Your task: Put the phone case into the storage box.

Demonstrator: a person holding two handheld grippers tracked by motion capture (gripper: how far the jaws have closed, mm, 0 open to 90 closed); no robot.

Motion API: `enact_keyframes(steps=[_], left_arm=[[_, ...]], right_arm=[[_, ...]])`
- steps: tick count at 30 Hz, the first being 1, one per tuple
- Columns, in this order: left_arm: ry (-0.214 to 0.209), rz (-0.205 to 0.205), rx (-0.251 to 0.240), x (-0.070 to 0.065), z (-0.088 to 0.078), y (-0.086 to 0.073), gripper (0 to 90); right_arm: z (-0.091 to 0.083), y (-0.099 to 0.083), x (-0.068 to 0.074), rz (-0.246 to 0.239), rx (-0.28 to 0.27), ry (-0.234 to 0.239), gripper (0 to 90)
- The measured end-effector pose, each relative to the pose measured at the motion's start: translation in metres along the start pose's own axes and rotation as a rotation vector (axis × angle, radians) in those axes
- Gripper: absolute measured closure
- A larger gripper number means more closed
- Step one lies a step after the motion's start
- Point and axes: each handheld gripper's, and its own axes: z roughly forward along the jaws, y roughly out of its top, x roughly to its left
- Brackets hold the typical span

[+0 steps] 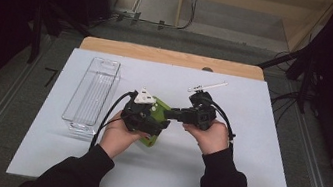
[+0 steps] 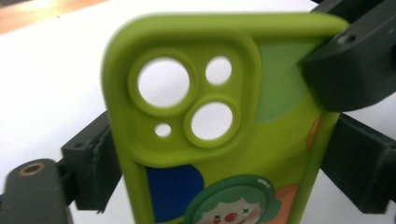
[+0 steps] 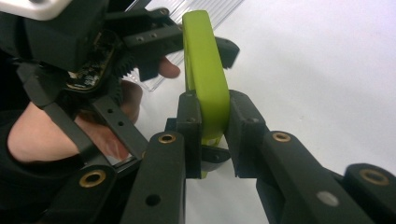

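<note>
A lime-green soft phone case point(image 1: 155, 122) with a raised camera block and a cartoon clown printed on its back is held up off the white sheet-covered table point(image 1: 242, 176), between the two hand-held tools, near the middle of the sheet.

The left gripper point(image 1: 148, 116), black with a grey three-cornered plate on top, grasps the case across its width: in the left gripper view its jaws press on both long edges of the case point(image 2: 224, 140), whose back faces the camera with four round lens cut-outs showing the white sheet through them. A dark blue patch and the clown's green-haired head (only its top is in frame) sit below the camera block.

The right gripper point(image 1: 176, 115) reaches toward the case from the side away from the left hand point(image 1: 117, 134). In the right gripper view the black jaws are clamped on the thin edge of the case point(image 3: 205, 79), one pad on each face, near one end. The left gripper point(image 3: 140, 42) and its hand point(image 3: 42, 135) show just beyond the case there.

The right hand point(image 1: 211, 136) rests behind its tool. A clear ribbed plastic tray point(image 1: 92, 94), long and rectangular, stands on the sheet beyond the left gripper, apart from the case. A small white stick-like object point(image 1: 207, 87) lies on the sheet past the right gripper.
</note>
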Motion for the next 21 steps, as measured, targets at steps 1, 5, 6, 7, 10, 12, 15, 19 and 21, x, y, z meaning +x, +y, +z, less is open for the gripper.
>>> enact_keyframes(steps=[1,5,6,7,10,12,15,19,21], left_arm=[[-0.008,-0.002,0.0,0.0004,0.0001,-0.0002,13.6],[-0.013,-0.004,0.003,0.0001,0.0005,-0.0002,16.0],[-0.018,-0.007,0.003,0.0005,0.0004,-0.0002,16.2],[-0.023,-0.006,0.002,0.001,0.0003,-0.0003,16.4],[-0.029,-0.004,0.006,0.0016,-0.0004,-0.0001,17.0],[-0.032,-0.004,0.008,0.0018,-0.0007,-0.0001,17.4],[-0.037,-0.005,0.011,0.0019,-0.0013,0.0001,17.8],[-0.049,-0.013,0.014,0.0019,-0.0022,0.001,18.2],[-0.058,-0.018,0.017,0.0028,-0.003,0.0015,18.2]], right_arm=[[0.0002,0.0,0.0,0.001,-0.001,-0.001,74.6],[0.0006,-0.0004,-0.0011,0.004,0.001,-0.005,74.6],[0.0005,-0.0005,-0.0011,0.01,0.002,-0.003,74.6],[0.0005,-0.0006,-0.0011,0.01,0.001,-0.002,74.6],[0.0006,-0.0008,-0.0009,0.006,-0.002,-0.001,74.5],[0.0008,-0.0009,-0.0009,0.006,-0.002,0.001,74.5],[0.001,-0.0012,-0.0005,0.003,-0.004,0.002,74.2],[0.0,-0.0012,0.0002,-0.003,-0.008,0.006,73.8],[-0.0005,-0.0011,0.0005,-0.018,-0.011,0.004,73.3]])
